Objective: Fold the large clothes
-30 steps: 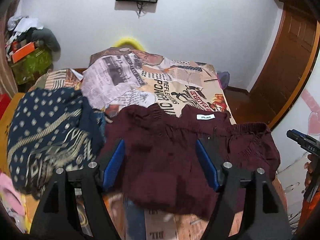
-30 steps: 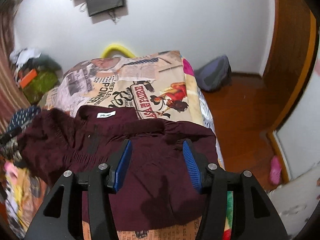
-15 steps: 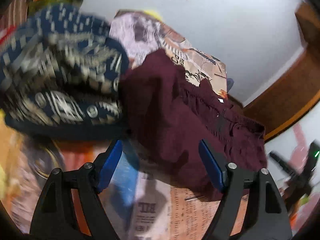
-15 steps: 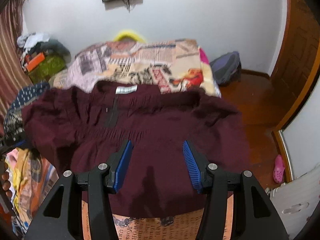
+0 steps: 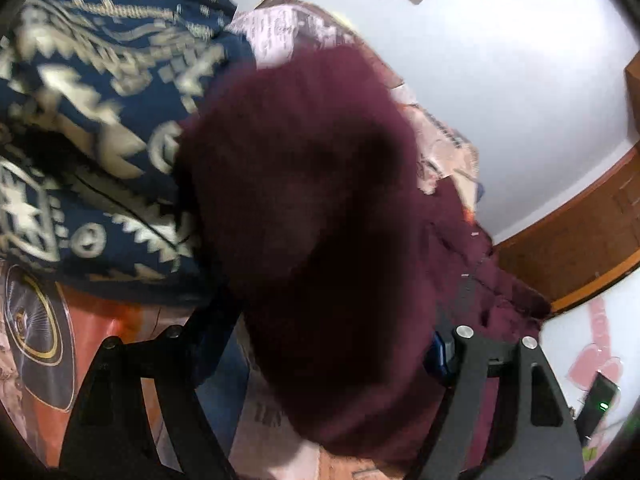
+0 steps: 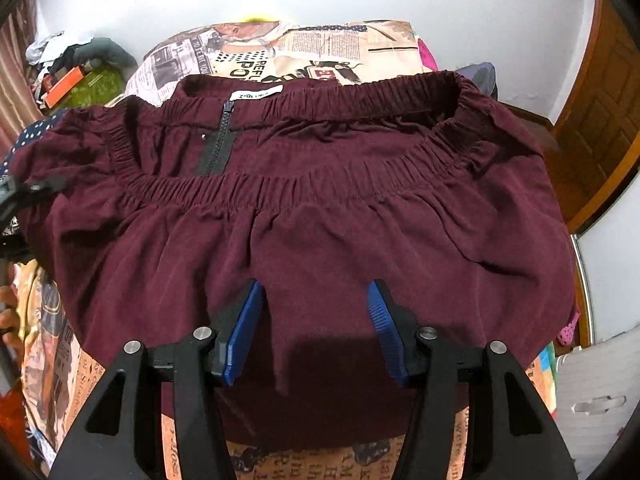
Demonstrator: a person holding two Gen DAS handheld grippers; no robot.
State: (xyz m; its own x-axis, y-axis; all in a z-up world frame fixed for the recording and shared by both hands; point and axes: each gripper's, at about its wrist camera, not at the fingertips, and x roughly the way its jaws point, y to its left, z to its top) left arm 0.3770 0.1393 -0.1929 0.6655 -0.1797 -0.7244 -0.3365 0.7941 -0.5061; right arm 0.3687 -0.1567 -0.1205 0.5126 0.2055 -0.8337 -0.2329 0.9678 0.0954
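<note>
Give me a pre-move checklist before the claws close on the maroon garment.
1. Maroon garment lies spread on the bed, waistband on the far side: ok.
2. Right claw over the near part of the garment, jaws opening, pads not pressing the fabric: ok.
3. Left claw straddles a bunched end of the garment; picture blurred, so contact with the cloth: cannot tell.
4. Patterned navy cloth lies right against the garment's end by the left claw, could get caught: not ok.
5. Zipper and label on the waistband, away from both claws: ok.
</note>
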